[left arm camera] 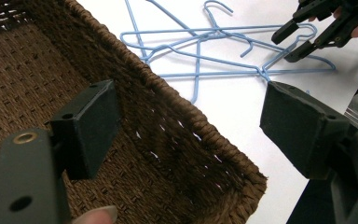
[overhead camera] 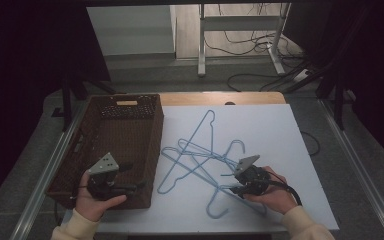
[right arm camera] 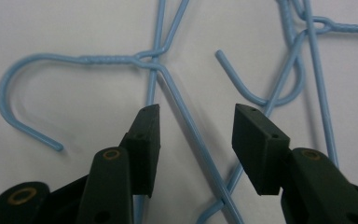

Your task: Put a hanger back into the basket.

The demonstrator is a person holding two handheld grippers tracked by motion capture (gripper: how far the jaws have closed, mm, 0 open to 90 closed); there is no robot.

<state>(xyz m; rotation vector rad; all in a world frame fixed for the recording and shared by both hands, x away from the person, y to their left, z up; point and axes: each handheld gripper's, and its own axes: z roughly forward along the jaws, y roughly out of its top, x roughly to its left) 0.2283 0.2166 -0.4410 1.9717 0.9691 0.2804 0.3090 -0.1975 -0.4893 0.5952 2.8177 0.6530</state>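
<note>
Several light-blue wire hangers lie tangled on the white table top. My right gripper hovers low over their near right part. In the right gripper view its jaws stand apart with one hanger's slanted wire running between them, and neither pad touches it. That hanger's twisted neck and hook lie just ahead to the left. My left gripper is held over the near right corner of a brown wicker basket, open and empty. The left gripper view shows the hangers and the right gripper beyond the basket's rim.
The basket takes up the table's left side and nothing shows inside it. A wooden strip runs along the table's far edge. Metal rails flank the table, and beyond it a stand and cables sit on the floor.
</note>
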